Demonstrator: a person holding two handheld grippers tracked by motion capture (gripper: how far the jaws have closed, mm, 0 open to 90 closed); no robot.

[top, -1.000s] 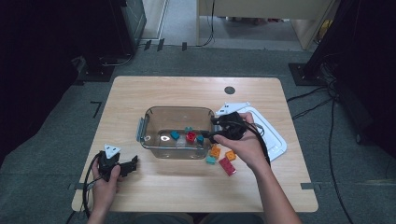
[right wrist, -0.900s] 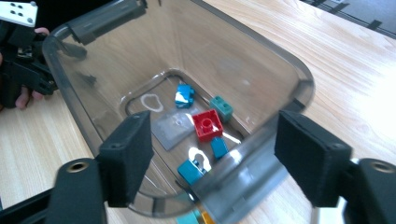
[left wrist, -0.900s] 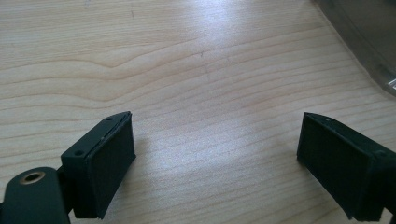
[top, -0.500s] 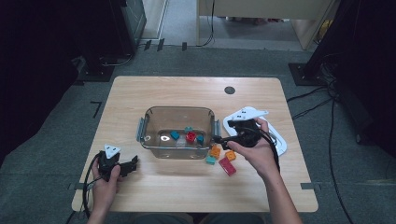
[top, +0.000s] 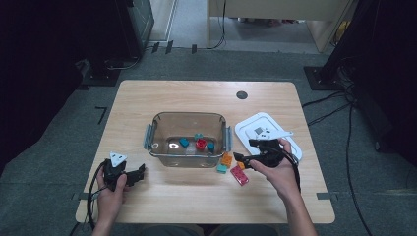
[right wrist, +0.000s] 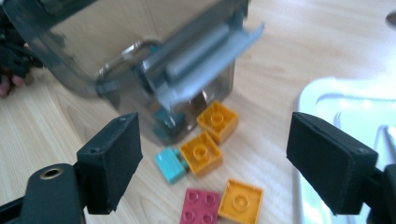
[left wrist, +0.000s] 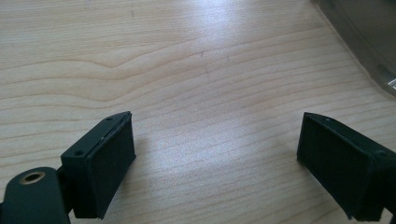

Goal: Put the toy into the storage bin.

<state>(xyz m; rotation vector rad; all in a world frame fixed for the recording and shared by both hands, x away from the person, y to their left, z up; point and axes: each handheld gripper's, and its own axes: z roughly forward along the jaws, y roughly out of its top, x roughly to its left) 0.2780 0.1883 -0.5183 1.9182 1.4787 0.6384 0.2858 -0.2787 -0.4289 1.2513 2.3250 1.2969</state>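
Right gripper has dropped from over the clear box to the loose bricks beside its right wall, jaws just opened wide, nothing between them; bricks lie just ahead on the table. Left gripper rests open, empty.

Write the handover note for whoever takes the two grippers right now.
Left gripper: open, nothing between its jaws, low over bare table at the front left.
Right gripper: its jaws have just been opening, nothing between them, aimed at the loose bricks beside the tub's right end.
Clear tub: already holds a red brick and teal bricks.
White lid: off, lying right of the tub.
Left outside: orange bricks, one teal brick, one dark red brick. Likely next: pick these up and drop them in.
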